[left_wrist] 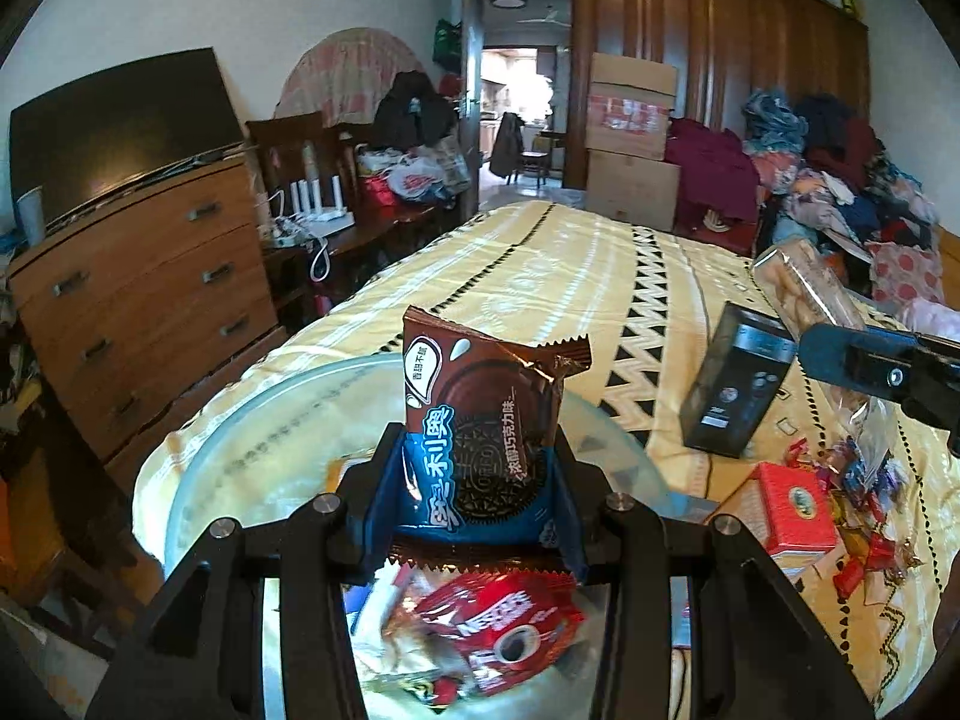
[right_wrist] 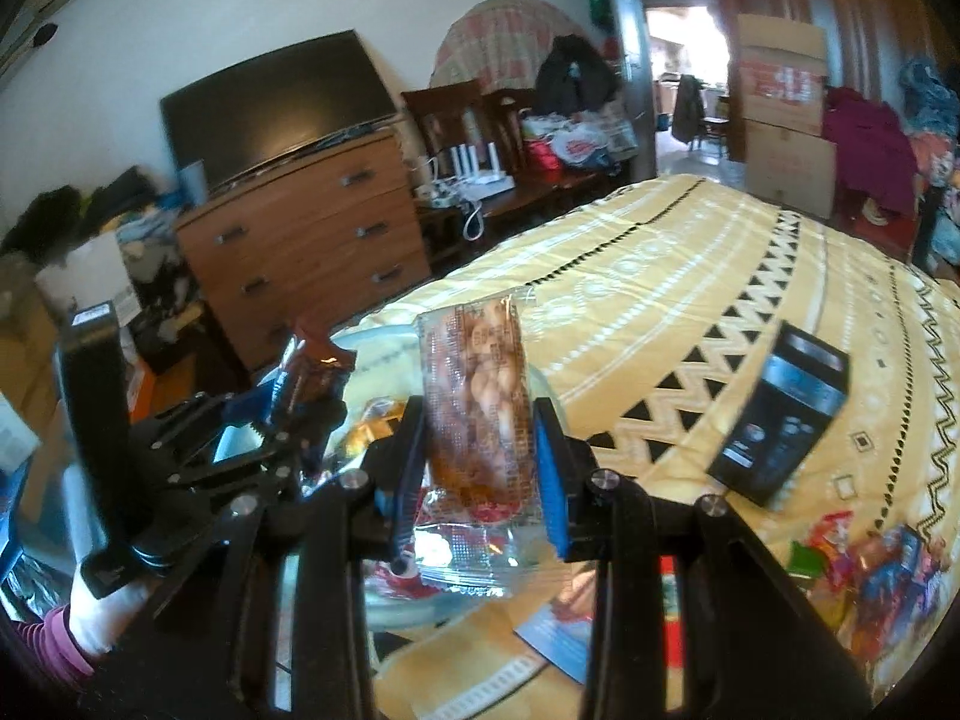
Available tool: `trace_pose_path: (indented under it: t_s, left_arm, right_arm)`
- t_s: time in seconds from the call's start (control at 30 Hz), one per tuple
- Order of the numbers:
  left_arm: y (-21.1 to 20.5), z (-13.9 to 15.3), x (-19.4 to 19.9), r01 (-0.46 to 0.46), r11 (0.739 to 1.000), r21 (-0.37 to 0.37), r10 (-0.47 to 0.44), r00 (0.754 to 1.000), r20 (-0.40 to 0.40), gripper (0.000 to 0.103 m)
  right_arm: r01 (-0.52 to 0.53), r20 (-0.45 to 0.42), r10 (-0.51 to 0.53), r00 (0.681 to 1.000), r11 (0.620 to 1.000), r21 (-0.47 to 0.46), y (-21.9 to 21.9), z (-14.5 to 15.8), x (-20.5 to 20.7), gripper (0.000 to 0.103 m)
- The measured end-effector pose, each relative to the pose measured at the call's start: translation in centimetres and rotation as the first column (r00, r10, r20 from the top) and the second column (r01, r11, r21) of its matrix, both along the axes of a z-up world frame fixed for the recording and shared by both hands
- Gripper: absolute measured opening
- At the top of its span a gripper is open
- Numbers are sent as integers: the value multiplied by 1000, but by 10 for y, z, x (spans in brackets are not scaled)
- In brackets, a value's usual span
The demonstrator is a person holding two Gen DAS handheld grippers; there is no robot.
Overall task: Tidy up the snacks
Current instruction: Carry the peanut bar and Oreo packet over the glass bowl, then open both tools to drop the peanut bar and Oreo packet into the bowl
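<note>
Both grippers are loaded rn, up over the bed. Left gripper [left_wrist: 477, 474] is pinching a brown Oreo pack [left_wrist: 480, 420] upright between its blue pads, right above the clear glass bowl [left_wrist: 240, 444] sitting near the bed's left edge. The bowl already has a red Oreo pack [left_wrist: 510, 642] in it w/ other wrappers, so not much free floor inside, but the rim is wide. Right gripper [right_wrist: 477, 468] is clamped on a clear cookie pack [right_wrist: 477, 396], also standing upright, just right of the bowl rim from the right wrist view. The 2 tools sit close side by side, little gap btwn them. A black box [right_wrist: 780, 420] stands on the yellow patterned bedspread [right_wrist: 660, 276] to the right, well apart from the bowl, w/ a red box [left_wrist: 795, 510] and loose candy [left_wrist: 864, 516] nearer the right edge. The far half of the bed is open cloth, plenty of room there.
</note>
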State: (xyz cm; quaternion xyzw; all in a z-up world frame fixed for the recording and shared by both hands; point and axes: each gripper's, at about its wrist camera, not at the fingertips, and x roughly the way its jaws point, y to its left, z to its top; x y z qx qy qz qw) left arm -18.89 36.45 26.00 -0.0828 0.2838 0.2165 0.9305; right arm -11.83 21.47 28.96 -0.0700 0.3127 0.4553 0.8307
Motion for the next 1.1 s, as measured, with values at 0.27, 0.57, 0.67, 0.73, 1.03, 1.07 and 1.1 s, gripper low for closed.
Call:
trace_pose_path:
  t_s: [0.27,0.57,0.67,0.73,1.03,1.07,1.1]
  left_arm:
    - [33,-14,-10,-58,997,-47,57,998,-25,45]
    - [75,-31,-20,-129,986,-108,124,991,-53,45]
    - [82,-37,-23,-143,982,-125,137,989,-60,45]
    - [84,-40,-24,-147,981,-130,139,988,-66,45]
    - [89,-51,-19,-144,979,-146,131,987,-98,46]
    - [89,-52,-19,-148,978,-145,134,986,-99,45]
    - [89,-52,-18,-150,978,-146,136,985,-102,45]
  right_arm:
    - [-62,-55,59,997,997,-42,37,-16,-1,34]
    - [-105,-119,95,988,991,-84,69,-34,-1,34]
    - [-116,-127,103,987,989,-95,79,-38,-2,34]
    - [-125,-130,111,985,987,-101,86,-40,-4,34]
    - [-137,-151,120,981,984,-114,100,-50,-10,35]
    - [-140,-154,121,981,983,-115,101,-51,-9,36]
    - [-142,-157,123,980,983,-118,102,-52,-9,36]
